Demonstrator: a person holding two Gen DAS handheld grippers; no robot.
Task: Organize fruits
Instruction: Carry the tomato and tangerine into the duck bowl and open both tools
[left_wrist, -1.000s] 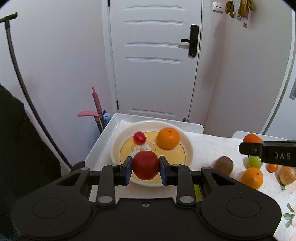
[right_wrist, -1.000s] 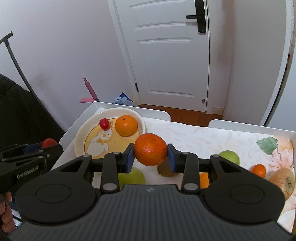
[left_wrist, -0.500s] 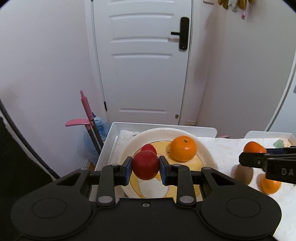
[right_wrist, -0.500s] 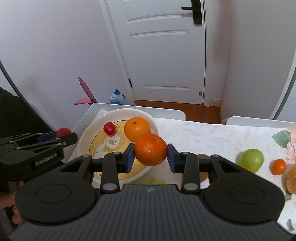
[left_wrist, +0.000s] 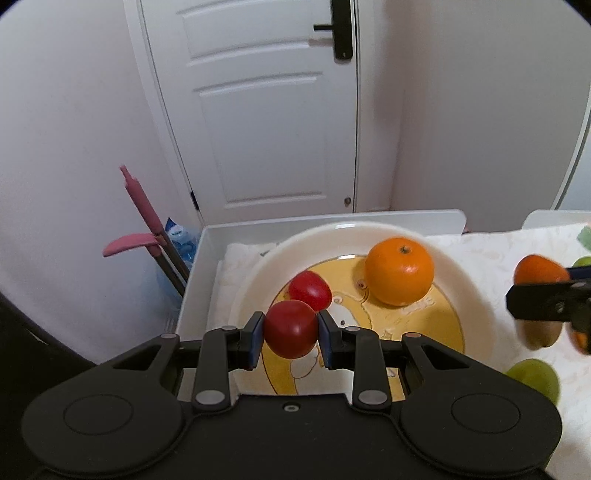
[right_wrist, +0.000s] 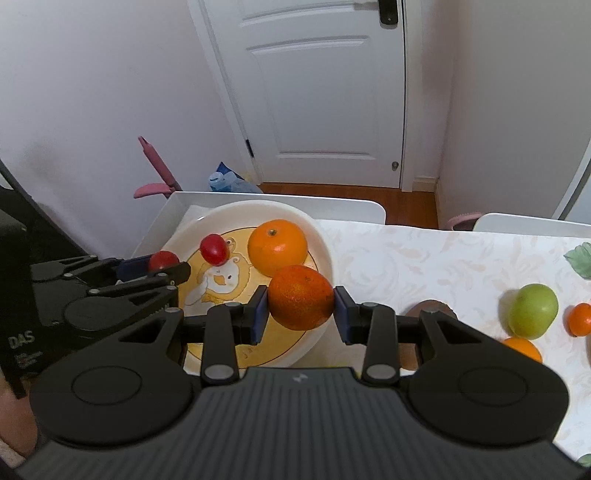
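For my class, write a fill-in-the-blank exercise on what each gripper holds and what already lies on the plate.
1. The left gripper is shut on a ____ tomato.
2. The right gripper holds a dark ____.
3. On the plate lie one orange and one small ____.
4. The green apple lies on the ____, off the plate.

Missing words: red; orange; tomato; tablecloth

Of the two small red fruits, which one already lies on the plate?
The farther red fruit, resting on the plate beside the orange. The other red fruit is clamped in the left gripper, above the plate.
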